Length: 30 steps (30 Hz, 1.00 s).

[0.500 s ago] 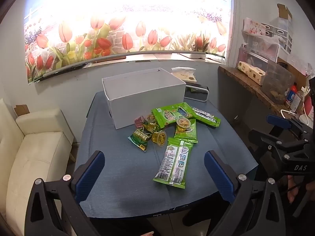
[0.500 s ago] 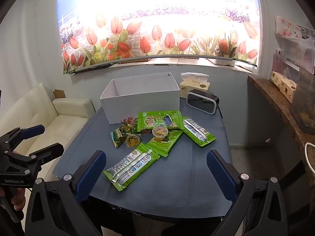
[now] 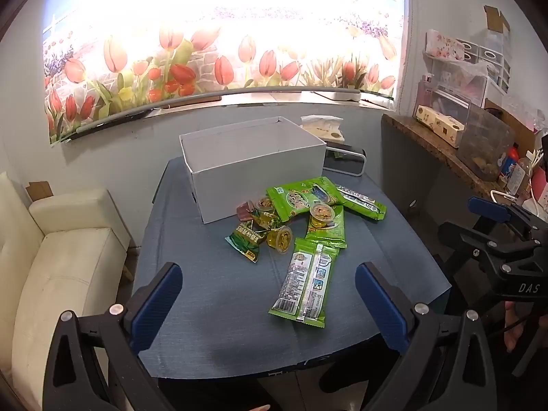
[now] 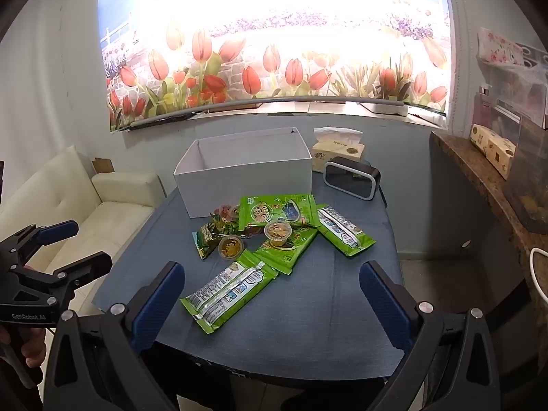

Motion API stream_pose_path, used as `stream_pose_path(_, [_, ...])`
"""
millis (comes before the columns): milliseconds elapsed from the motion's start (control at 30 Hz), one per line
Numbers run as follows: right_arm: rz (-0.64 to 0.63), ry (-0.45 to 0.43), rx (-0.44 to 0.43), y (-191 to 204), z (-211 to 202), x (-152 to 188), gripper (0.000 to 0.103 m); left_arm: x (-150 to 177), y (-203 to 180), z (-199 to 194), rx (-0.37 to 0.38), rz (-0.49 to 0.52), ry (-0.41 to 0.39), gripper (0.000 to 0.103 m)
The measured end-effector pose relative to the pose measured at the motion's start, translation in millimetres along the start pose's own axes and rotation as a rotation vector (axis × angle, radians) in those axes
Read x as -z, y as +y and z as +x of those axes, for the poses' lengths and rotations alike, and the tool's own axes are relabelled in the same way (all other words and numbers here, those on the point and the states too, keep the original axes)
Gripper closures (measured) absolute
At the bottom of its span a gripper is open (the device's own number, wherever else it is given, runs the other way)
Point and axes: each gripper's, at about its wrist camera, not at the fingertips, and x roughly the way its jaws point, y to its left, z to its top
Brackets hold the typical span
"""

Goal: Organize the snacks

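Both tools, our left tool (image 3: 267, 304) and right tool (image 4: 272, 303), are wide open. Our long green packet (image 3: 306, 287) lies nearest, pointing near to far, before the white box (image 3: 253, 167).

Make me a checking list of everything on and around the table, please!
Surface: blue table, snacks heaped near its middle.
Job's things: white box open at the back, nothing seen inside; green snack packets and jelly cups in front of it, all outside the box.
Clutter: tissue pack and black clock beside the box.
Grippers: left gripper and right gripper held over the near edge, jaws open, holding nothing.
Cables: white cable at the right, by the counter.
Surroundings: cream sofa to the left, tulip blind behind, cluttered counter to the right.
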Motion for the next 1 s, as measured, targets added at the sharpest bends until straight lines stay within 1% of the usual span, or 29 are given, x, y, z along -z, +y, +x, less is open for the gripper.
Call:
stream_pose_path(200, [-0.018, -0.014, -0.003, 2.6, -1.7, -0.1, 0.000, 0.0, -0.2, 1.2, -0.004, 0.005, 0.001, 0.000])
stream_pose_path(300, [-0.032, -0.011, 0.002, 4.8, -1.0, -0.9, 0.000, 0.2, -0.5, 0.3, 0.010, 0.004, -0.001, 0.000])
stream_pose_path(400, [-0.038, -0.010, 0.012, 5.7, 0.4, -1.2, 0.000, 0.4, -2.1, -0.6, -0.001, 0.010, -0.006, 0.000])
stream_pose_path(700, [-0.026, -0.007, 0.017, 3.0, 0.9, -1.7, 0.000, 0.0, 3.1, -1.7, 0.004, -0.015, -0.004, 0.000])
stream_pose_path(1000, [-0.016, -0.009, 0.009, 0.6, 0.0, -2.5, 0.000, -2.3, 2.6, -0.2, -0.008, -0.016, 0.001, 0.000])
